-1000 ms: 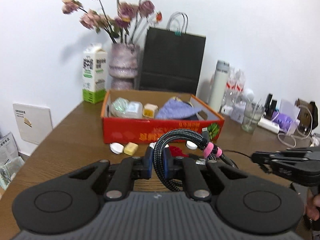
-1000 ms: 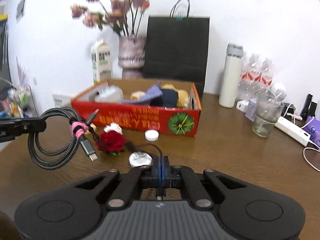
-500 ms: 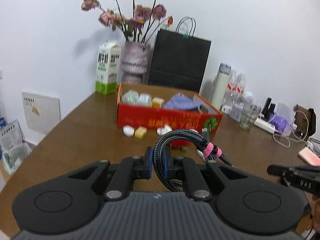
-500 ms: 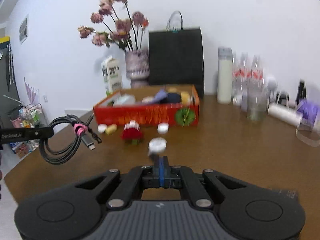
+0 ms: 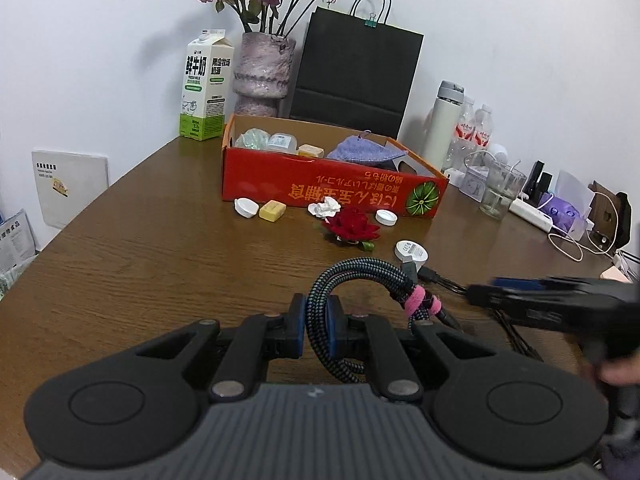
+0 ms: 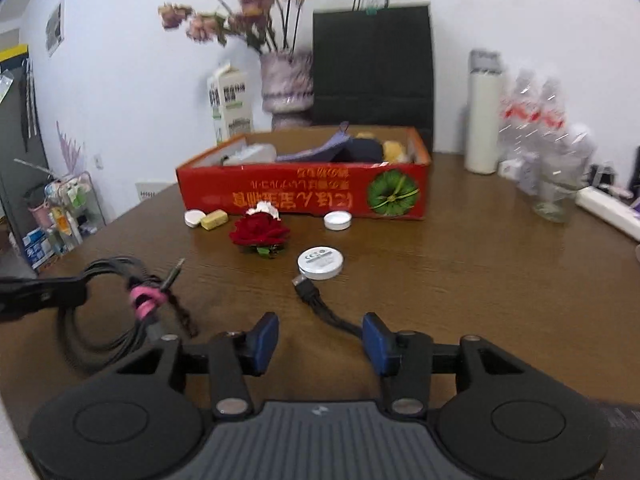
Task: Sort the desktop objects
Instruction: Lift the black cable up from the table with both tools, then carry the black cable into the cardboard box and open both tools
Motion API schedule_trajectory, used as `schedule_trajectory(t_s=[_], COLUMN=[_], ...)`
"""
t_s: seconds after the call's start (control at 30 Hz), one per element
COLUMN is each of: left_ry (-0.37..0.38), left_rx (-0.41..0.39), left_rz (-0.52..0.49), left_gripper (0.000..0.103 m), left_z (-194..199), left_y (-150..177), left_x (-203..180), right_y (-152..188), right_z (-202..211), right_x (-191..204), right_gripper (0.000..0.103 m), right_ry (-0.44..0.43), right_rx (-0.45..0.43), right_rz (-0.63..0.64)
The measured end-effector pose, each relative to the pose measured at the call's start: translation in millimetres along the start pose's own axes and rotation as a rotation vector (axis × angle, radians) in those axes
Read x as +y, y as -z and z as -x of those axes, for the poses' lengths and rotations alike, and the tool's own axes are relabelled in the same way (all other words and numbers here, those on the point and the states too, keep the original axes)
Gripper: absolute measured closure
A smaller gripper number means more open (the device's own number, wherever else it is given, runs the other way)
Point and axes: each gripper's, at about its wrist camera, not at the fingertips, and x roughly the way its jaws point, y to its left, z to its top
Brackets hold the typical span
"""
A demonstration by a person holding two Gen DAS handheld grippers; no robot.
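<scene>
While the left gripper (image 5: pixel 316 326) clamps the coiled cable (image 5: pixel 360 280) and the right gripper (image 6: pixel 320 338) jaws are opening around nothing, items at 12 o'clock remain outside the red box (image 6: pixel 304 196).

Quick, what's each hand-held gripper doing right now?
Left hand-held gripper: shut on the coiled braided cable.
Right hand-held gripper: jaws opening, gripping nothing; the black USB cable lies between them.
</scene>
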Motion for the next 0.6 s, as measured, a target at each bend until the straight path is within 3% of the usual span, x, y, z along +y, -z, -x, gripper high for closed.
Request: schedule_trajectory(t_s=[0.1, 0.13, 0.17, 0.27, 0.4, 0.6], left_ry=[-0.003, -0.007, -0.009, -0.005, 0.005, 0.024], left_rx=[0.002, 0.004, 0.004, -0.006, -0.033, -0.126], left_rz=[0.008, 0.009, 0.012, 0.012, 0.004, -0.025], left_gripper=[0.092, 0.092, 0.092, 0.092, 0.092, 0.092], left_z=[-4.5, -6.4, -7.5, -8.9, -7.5, 7.5], left_y=[-1.4, -2.4, -3.4, -7.1, -13.9, -42.2], left_x=[3.1, 4.1, 5.1, 5.3, 1.5, -5.5], right_y=[-7.7, -8.5, -8.8, -9.7, 0.8, -18.0], right_z=[-27.7, -33.7, -39.0, -38.5, -20.9, 42.8], right_x=[5.5, 6.4, 6.5, 7.5, 14.1, 13.4], right_gripper=[0.060, 0.066, 0.082, 0.096, 0.100, 0.102], right_ry=[0.003, 0.011, 0.021, 0.040, 0.056, 0.051], right_rx=[0.032, 0.045, 0.064, 0.086, 0.060, -0.132], right_rz=[0.018, 0.018, 0.007, -0.015, -0.016, -0.090])
